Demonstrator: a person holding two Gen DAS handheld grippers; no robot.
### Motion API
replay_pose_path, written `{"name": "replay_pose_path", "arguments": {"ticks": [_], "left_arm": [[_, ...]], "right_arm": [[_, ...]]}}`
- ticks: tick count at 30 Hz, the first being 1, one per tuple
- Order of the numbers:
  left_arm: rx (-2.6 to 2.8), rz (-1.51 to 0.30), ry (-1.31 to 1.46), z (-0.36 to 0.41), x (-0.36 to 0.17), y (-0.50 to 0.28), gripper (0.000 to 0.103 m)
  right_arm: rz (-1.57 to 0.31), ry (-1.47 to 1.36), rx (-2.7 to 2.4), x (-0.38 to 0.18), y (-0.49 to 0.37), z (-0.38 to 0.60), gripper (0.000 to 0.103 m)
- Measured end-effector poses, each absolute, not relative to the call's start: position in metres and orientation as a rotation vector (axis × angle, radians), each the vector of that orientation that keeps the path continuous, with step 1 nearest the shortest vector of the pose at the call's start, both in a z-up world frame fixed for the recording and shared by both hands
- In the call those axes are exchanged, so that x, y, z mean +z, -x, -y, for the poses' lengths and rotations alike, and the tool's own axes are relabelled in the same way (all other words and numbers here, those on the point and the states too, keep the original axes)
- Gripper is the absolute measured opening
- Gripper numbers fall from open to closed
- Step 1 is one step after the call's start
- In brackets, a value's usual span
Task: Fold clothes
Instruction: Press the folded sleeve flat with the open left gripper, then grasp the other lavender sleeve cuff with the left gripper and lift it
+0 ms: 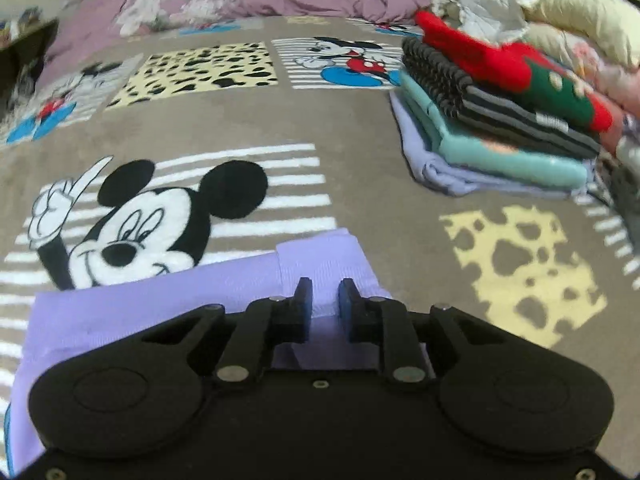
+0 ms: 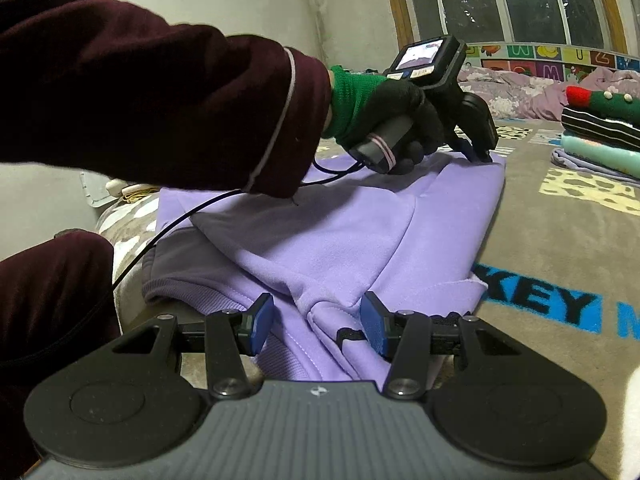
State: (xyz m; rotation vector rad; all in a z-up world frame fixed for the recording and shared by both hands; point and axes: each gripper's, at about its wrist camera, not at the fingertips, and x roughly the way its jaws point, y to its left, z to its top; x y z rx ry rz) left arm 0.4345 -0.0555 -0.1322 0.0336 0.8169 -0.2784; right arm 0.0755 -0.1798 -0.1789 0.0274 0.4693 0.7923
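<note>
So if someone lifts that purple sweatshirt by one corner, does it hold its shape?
Probably not. The purple sweatshirt lies in soft folds and creases, so it would likely droop and unfold. Its fleecy-looking cloth suggests little slipping on the plush blanket. It looks thick, so perhaps moderately heavy.

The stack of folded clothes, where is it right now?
The stack of folded clothes sits at the upper right of the left wrist view, on the cartoon-mouse blanket, beyond the lilac garment. In the right wrist view it is at the far right edge.
</note>
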Motion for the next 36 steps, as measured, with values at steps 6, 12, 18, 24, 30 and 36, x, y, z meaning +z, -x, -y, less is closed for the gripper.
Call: {"name": "replay_pose_path", "arguments": {"ticks": [6,12,18,24,30,36], "left_arm": [[-0.228,-0.739,-0.003,0.019,-0.084,-0.375,0.045],[-0.192,-0.687,0.081,-0.037,-0.045,-0.295,0.086],[-0.155,-0.721,0.173,-0.087,-0.034,-0.221,0.095],[-0.066,-0.576,0.381,-0.141,-0.031,-0.142,0.096],[0.001,-0.622,0.513,-0.178,-0.059,-0.105,0.095],[0.043,-0.64,0.654,-0.203,-0.087,-0.095,0.08]], "right_arm": [[-0.468,-0.011,0.787,-0.177,-0.074,0.176,0.051],[-0.457,-0.06,0.789,-0.168,-0.074,0.182,0.051],[-0.363,-0.07,0.802,-0.151,-0.058,0.189,0.051],[-0.337,-0.11,0.71,-0.146,-0.059,0.208,0.05],[-0.358,-0.119,0.636,-0.152,-0.067,0.214,0.05],[-0.371,-0.123,0.628,-0.158,-0.069,0.212,0.05]]}}
